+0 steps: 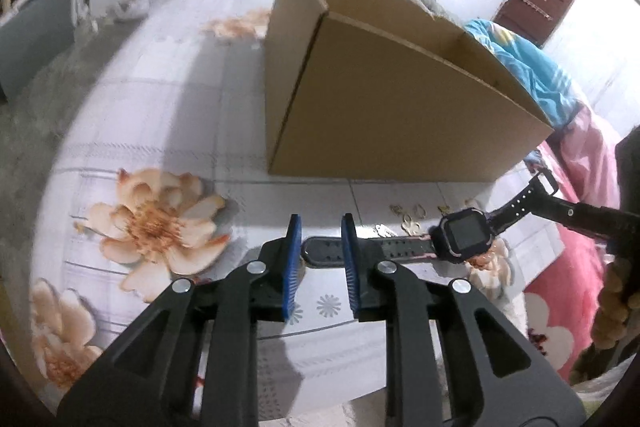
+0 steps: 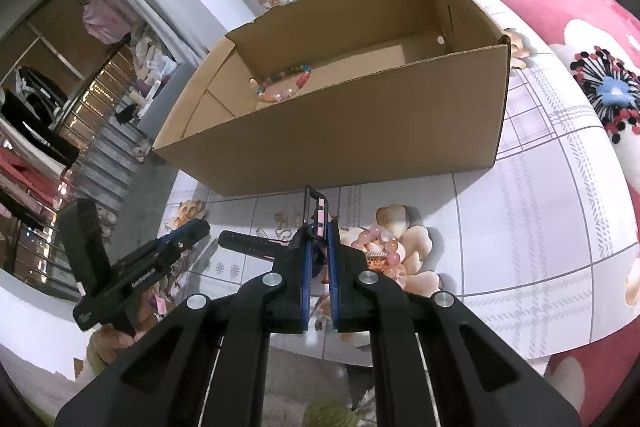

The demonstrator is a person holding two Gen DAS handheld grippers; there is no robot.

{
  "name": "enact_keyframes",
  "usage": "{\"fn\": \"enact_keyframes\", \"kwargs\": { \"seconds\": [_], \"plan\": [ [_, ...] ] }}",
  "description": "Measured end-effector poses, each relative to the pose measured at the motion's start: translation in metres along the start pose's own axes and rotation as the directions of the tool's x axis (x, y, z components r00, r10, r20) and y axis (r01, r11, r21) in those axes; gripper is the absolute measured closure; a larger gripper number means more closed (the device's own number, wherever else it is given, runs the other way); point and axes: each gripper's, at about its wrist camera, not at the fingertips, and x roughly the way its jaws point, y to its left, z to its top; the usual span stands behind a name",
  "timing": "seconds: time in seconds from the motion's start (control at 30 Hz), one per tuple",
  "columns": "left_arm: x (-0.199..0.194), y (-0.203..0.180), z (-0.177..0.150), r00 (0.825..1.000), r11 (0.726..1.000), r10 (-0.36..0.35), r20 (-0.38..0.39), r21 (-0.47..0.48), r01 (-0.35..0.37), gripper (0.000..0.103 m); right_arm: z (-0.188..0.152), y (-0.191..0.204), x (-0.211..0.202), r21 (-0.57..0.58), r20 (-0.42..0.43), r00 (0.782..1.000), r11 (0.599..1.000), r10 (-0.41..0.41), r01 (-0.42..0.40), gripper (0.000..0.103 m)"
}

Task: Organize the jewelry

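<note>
Clearly the right tool has its jaws nearly together on the watch, pinching the far strap just beyond the face, while the rest of the watch stretches leftward over the flowered tabletop. The left tool stands narrowly parted with the free strap end between its blue pads, which do not appear to press on it. The box sits just beyond, open, with a bead bracelet already inside. A pink bead bracelet lies just right of the right tool, and small earrings lie near the strap. Risk seems to lie in that thin grip: a pinch on flexible strap could let the heavy face swing and slip out during a lift over the box wall. The dangling strap might also catch the cardboard edge or drag the earrings aside.
</note>
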Motion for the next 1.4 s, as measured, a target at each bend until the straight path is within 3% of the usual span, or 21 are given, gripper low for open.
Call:
{"fn": "enact_keyframes", "kwargs": {
  "seconds": [0.2, 0.27, 0.5, 1.13, 1.23, 1.4],
  "plan": [
    [0.011, 0.014, -0.001, 0.993, 0.994, -0.074, -0.089, -0.092, 0.066, 0.083, -0.005, -0.004, -0.001, 0.01, 0.002, 1.0, 1.0, 0.006, -0.006, 0.096],
    [0.01, 0.018, -0.004, 0.99, 0.99, -0.091, -0.107, -0.121, 0.078, 0.077, -0.005, -0.005, -0.001, 0.014, 0.002, 1.0, 1.0, 0.01, -0.01, 0.096],
    [0.012, 0.016, -0.007, 0.987, 0.979, -0.125, -0.102, -0.175, 0.106, 0.068, -0.006, -0.008, 0.004, 0.019, -0.006, 1.0, 1.0, 0.021, -0.021, 0.096],
    [0.021, 0.042, 0.022, 0.986, 0.948, -0.146, -0.081, -0.296, 0.115, 0.061, -0.006, -0.007, 0.01, 0.023, -0.016, 0.999, 0.999, 0.032, -0.032, 0.096],
    [0.024, 0.043, 0.025, 0.982, 0.948, -0.157, -0.104, -0.295, 0.12, 0.061, -0.007, -0.008, 0.012, 0.031, -0.017, 0.999, 0.999, 0.043, -0.042, 0.096],
    [0.026, 0.046, 0.022, 0.964, 0.92, -0.225, -0.139, -0.357, 0.163, 0.061, -0.008, -0.012, 0.015, 0.046, -0.019, 0.998, 0.998, 0.053, -0.052, 0.096]
  ]
}}
